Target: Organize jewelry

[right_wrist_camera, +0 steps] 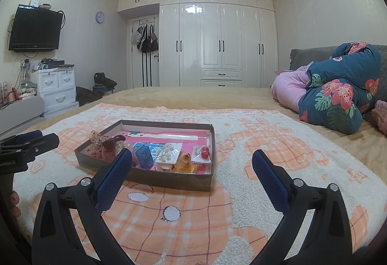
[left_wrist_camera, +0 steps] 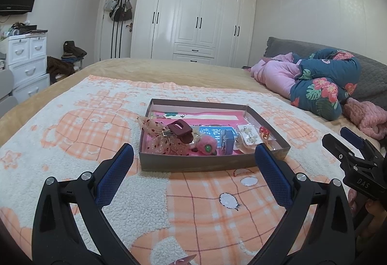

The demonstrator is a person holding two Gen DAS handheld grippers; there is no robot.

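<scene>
A shallow grey-brown box (left_wrist_camera: 193, 163) (right_wrist_camera: 150, 179) with a pink lining lies on the orange-and-white blanket. Inside it are a dark red hair claw (left_wrist_camera: 180, 132) (right_wrist_camera: 112, 142), a sheer spotted bow (left_wrist_camera: 159, 141), a pink fluffy piece (left_wrist_camera: 205, 145), a small blue box (left_wrist_camera: 227, 140) (right_wrist_camera: 142, 156), a bag of pale earrings (left_wrist_camera: 250, 135) (right_wrist_camera: 167, 152) and a red charm (left_wrist_camera: 263, 132) (right_wrist_camera: 205, 152). My left gripper (left_wrist_camera: 194, 156) hangs open just in front of the box, holding nothing. My right gripper (right_wrist_camera: 192, 161) is open too, near the box's right front corner.
A rolled blue floral and pink quilt (left_wrist_camera: 319, 81) (right_wrist_camera: 338, 95) lies on the bed at the right. White wardrobes (right_wrist_camera: 217, 47) fill the far wall. A white drawer unit (right_wrist_camera: 56, 88) and a wall television (right_wrist_camera: 35, 31) stand at the left. A finger (right_wrist_camera: 14, 197) shows at the edge.
</scene>
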